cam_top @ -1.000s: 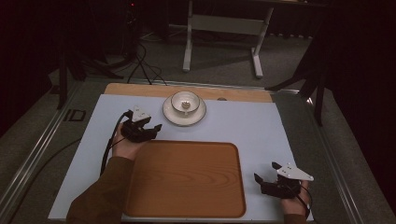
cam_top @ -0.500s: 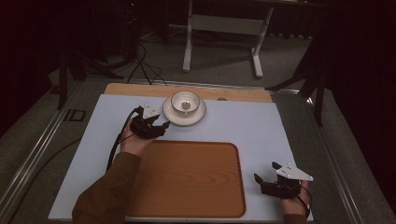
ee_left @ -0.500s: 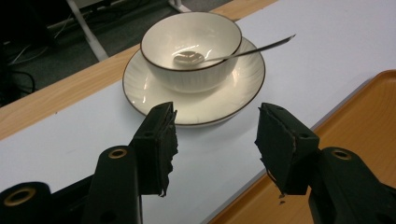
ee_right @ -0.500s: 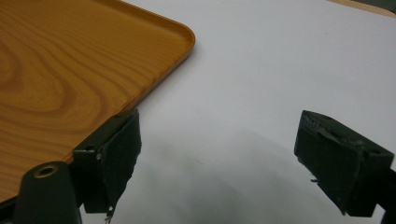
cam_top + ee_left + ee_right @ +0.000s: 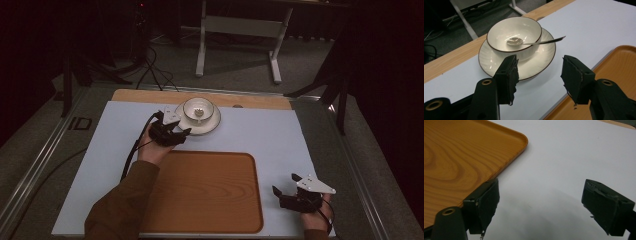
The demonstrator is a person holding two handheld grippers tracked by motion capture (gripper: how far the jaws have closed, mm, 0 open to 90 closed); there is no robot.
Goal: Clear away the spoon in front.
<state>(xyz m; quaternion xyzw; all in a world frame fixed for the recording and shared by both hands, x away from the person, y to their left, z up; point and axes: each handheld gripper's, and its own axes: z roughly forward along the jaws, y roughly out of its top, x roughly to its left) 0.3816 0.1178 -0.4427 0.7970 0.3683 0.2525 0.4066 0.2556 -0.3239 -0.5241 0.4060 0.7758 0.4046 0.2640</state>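
1. Since the earlier frame, the left gripper (image 5: 184,134) has travelled from the table's left part to the near rim of the saucer (image 5: 537,67), while the right gripper (image 5: 284,192) has kept its place.
2. On the saucer, near the table's far edge, stands the bowl (image 5: 514,35), a spoon (image 5: 534,42) resting in it.
3. Left jaws stand apart just before the saucer, nothing between them.
4. Right jaws gape over bare mat beside the wooden tray (image 5: 210,192).
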